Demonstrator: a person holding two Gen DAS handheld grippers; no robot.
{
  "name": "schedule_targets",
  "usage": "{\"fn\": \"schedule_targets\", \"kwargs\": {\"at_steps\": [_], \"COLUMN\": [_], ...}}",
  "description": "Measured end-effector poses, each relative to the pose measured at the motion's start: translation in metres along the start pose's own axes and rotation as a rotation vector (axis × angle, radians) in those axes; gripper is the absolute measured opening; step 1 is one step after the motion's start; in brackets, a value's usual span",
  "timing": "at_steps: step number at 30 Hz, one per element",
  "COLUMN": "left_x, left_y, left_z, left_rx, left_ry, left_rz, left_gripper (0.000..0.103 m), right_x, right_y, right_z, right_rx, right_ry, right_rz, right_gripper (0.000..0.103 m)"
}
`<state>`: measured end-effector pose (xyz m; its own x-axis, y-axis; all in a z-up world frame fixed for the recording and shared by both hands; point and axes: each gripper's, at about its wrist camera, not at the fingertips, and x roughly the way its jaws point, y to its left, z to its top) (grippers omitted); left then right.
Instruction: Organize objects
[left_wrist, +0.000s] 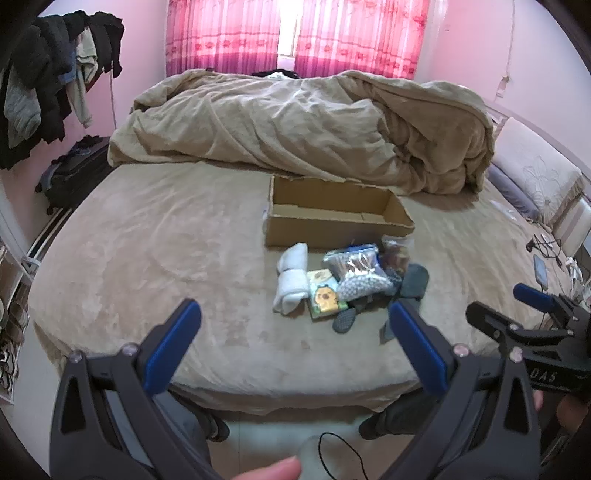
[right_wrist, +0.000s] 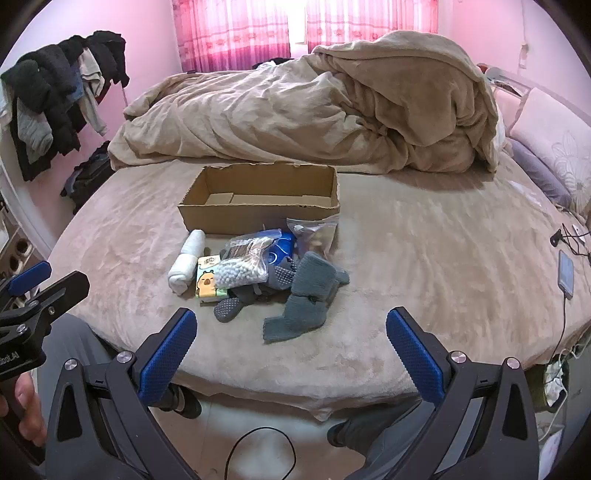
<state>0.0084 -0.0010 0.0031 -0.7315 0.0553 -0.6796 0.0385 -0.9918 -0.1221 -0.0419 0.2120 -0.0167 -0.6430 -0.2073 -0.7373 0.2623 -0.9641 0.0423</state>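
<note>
An open, empty cardboard box sits on the bed. In front of it lies a pile: a rolled white towel, a cartoon tissue pack, a zip bag of pale beads, a blue-printed bag, a clear snack bag, grey grip socks and a grey knitted piece. My left gripper and right gripper are open, empty, at the bed's near edge, short of the pile.
A crumpled beige duvet fills the far side of the bed. Pillows lie at the right. A phone with cables lies at the right edge. Clothes hang at the left, above a suitcase.
</note>
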Motion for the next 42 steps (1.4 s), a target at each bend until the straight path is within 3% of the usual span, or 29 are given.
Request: {"fn": "schedule_targets", "kwargs": {"at_steps": [42], "left_x": [0.0062], "left_y": [0.0012], "left_z": [0.0039], "left_rx": [-0.018], "left_ry": [0.018], "left_rz": [0.012], "left_gripper": [0.103], "right_x": [0.0063], "right_y": [0.0032], "right_z": [0.0016], "right_rx": [0.009], "right_ry": [-0.006], "right_rz": [0.018], "right_gripper": [0.103]}}
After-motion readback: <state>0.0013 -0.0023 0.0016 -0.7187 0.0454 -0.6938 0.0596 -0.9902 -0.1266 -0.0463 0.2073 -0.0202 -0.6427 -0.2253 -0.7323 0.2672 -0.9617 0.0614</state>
